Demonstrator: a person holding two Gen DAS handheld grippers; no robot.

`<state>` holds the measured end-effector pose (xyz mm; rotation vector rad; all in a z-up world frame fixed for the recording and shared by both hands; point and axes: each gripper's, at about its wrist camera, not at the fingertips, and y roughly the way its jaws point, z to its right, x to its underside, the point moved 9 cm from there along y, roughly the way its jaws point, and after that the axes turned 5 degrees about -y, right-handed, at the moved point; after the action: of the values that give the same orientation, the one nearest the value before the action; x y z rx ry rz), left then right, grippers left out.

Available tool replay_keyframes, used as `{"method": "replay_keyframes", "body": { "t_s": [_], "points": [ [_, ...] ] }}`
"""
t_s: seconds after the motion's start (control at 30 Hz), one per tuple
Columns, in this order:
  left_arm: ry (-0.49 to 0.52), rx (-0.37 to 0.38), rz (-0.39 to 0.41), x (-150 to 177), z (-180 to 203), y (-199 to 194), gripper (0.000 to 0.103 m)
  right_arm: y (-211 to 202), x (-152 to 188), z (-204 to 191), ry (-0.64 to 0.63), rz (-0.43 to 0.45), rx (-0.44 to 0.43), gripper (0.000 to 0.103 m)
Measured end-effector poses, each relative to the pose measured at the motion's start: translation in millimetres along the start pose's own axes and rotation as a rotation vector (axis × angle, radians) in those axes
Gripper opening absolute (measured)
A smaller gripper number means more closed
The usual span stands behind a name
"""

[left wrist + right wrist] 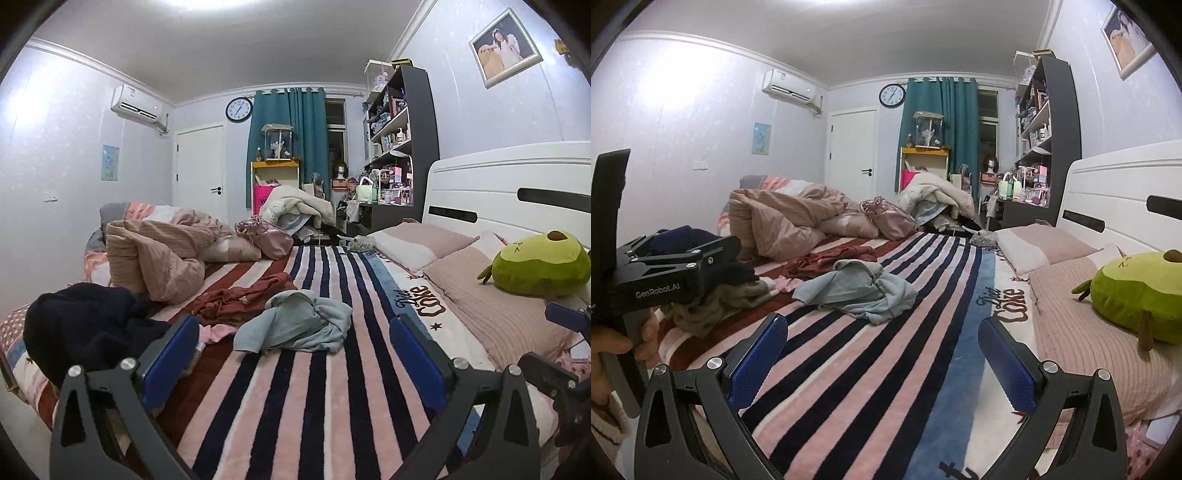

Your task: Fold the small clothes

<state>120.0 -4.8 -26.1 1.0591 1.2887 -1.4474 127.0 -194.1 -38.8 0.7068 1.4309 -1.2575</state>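
A crumpled light blue garment (295,325) (858,288) lies on the striped blanket (314,398) (871,362) in the middle of the bed. A rust-red garment (243,299) (831,260) lies just behind it. A dark navy garment (85,325) is heaped at the left edge, with a small pink piece (218,330) beside it. My left gripper (295,354) is open and empty, just short of the blue garment. My right gripper (882,354) is open and empty, nearer the bed's front edge. The left gripper's body (665,273) shows at the left of the right wrist view.
A bunched beige quilt (162,254) and a pink bag (266,236) lie at the far left of the bed. Pillows (491,306) and a green avocado plush (539,266) lie on the right by the white headboard (517,192). Shelves and a cluttered desk (395,162) stand behind.
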Motion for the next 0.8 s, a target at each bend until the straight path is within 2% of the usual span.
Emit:
{"method": "replay_keyframes", "body": {
  "t_s": [0.47, 0.8],
  "points": [
    [-0.052, -0.002, 0.018, -7, -15, -12, 0.102, 0, -2, -5, 0.012, 0.014, -0.007, 0.103],
    [-0.039, -0.016, 0.017, -7, -17, -14, 0.102, -2, -2, -4, 0.019, 0.019, -0.009, 0.103]
  ]
}}
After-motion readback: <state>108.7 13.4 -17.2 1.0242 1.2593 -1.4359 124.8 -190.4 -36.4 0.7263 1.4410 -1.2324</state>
